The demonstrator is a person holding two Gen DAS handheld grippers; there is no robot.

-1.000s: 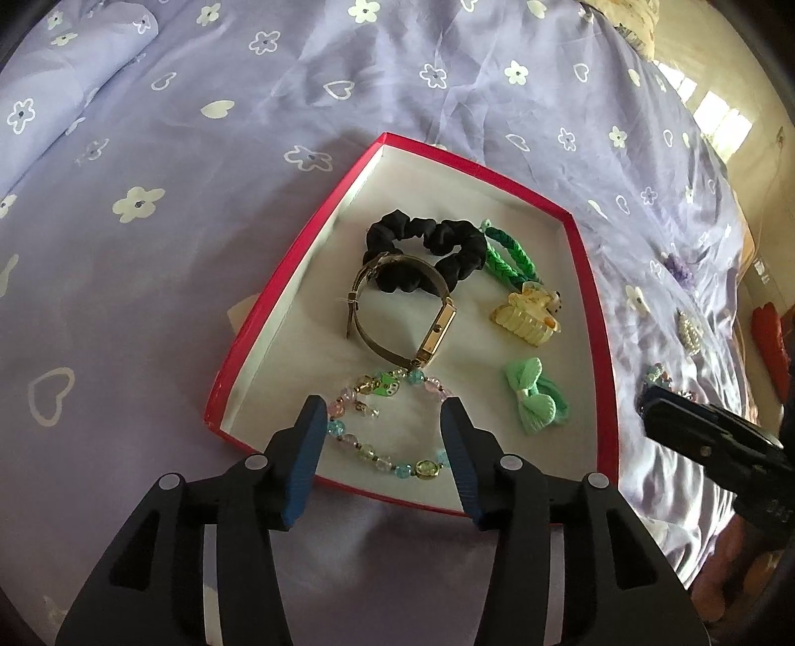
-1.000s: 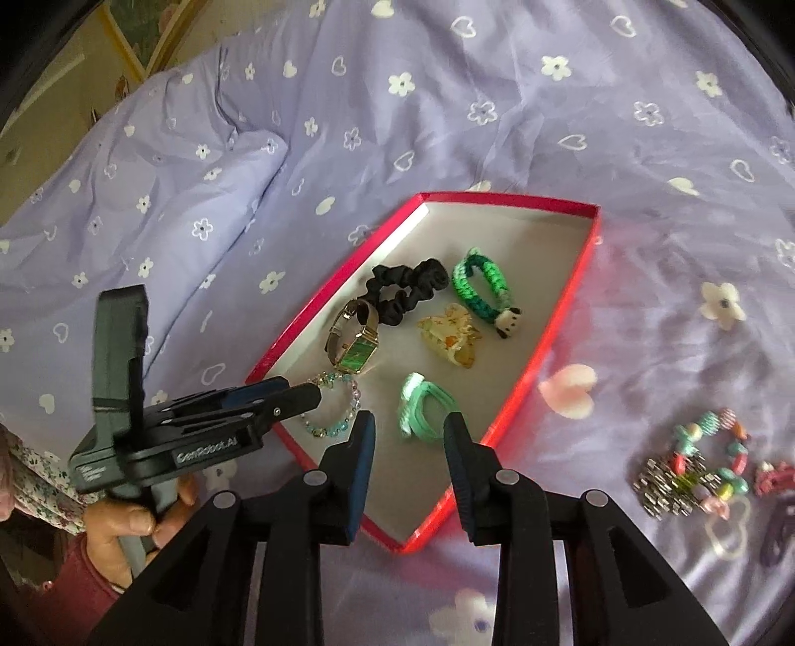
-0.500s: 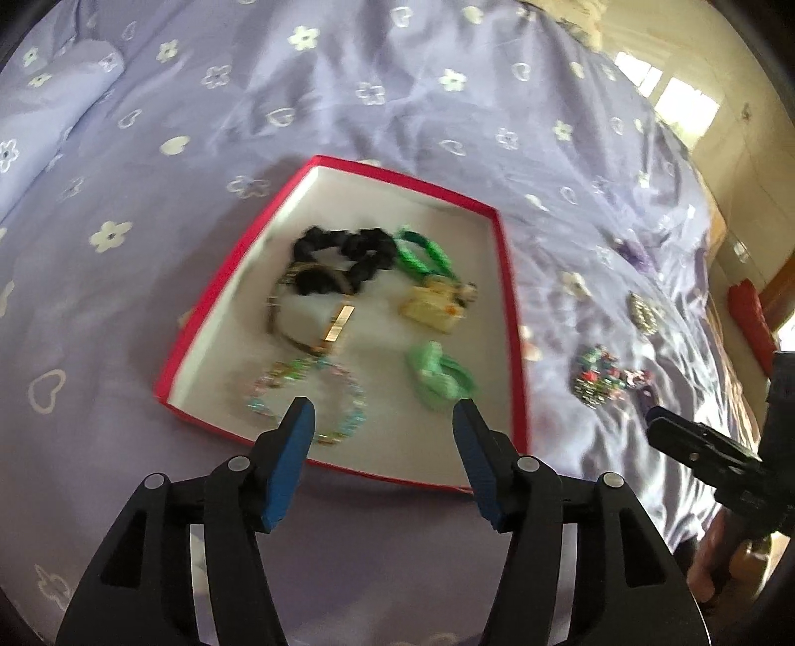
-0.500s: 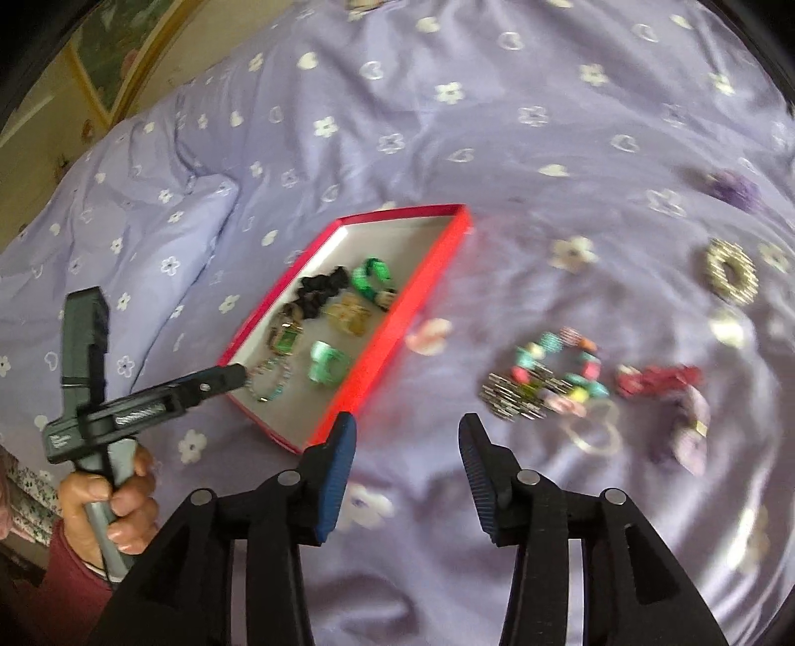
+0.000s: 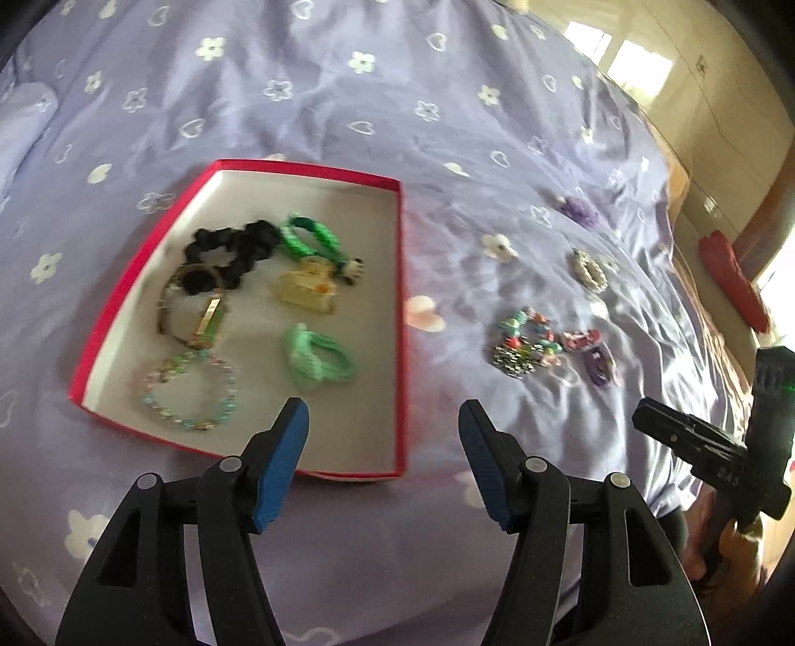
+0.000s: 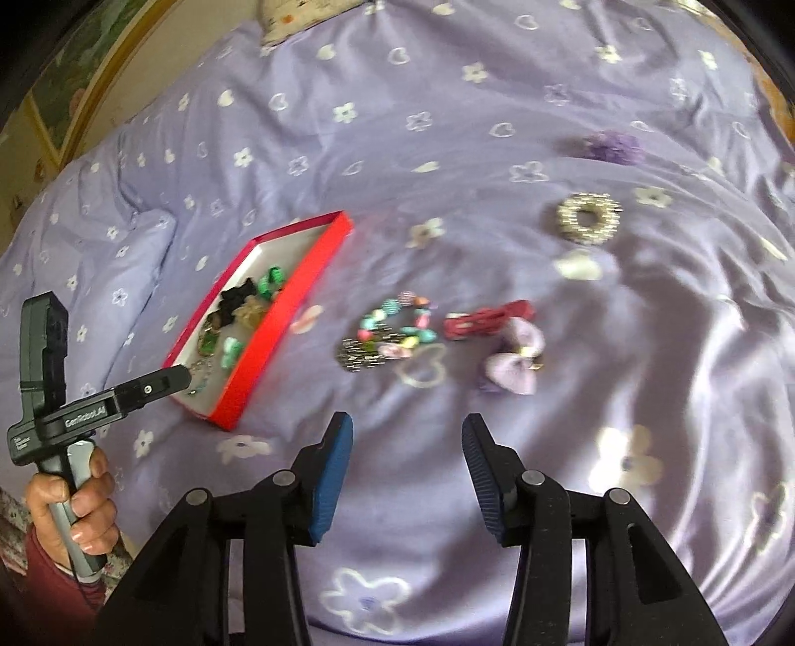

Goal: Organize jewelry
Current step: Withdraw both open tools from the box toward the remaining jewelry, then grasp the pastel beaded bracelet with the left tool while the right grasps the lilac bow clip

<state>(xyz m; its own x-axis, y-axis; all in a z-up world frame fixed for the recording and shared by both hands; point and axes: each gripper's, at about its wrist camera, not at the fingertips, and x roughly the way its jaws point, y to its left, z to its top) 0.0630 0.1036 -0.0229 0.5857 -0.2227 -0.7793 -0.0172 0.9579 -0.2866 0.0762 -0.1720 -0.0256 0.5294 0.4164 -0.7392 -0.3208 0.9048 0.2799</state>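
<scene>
This is a bedroom in a home. The whole working surface is a bed spread with a lilac duvet cover (image 6: pixel 447 124) printed with white flowers and hearts, rumpled into soft folds. A matching pillow (image 6: pixel 89 248) lies at the left in the right wrist view, and a patterned cushion (image 6: pixel 308 12) sits at the head of the bed. Beyond the bed's edge, pale wooden wardrobe panels (image 5: pixel 715 124) catch daylight. Hair ties and bracelets lie scattered on the cover beside a red box (image 5: pixel 400 318).

Motion blur smears the box (image 5: pixel 397 318) contents; the jewelry heap (image 6: pixel 387 338) on the bed (image 6: pixel 447 124) is too tangled to separate.
</scene>
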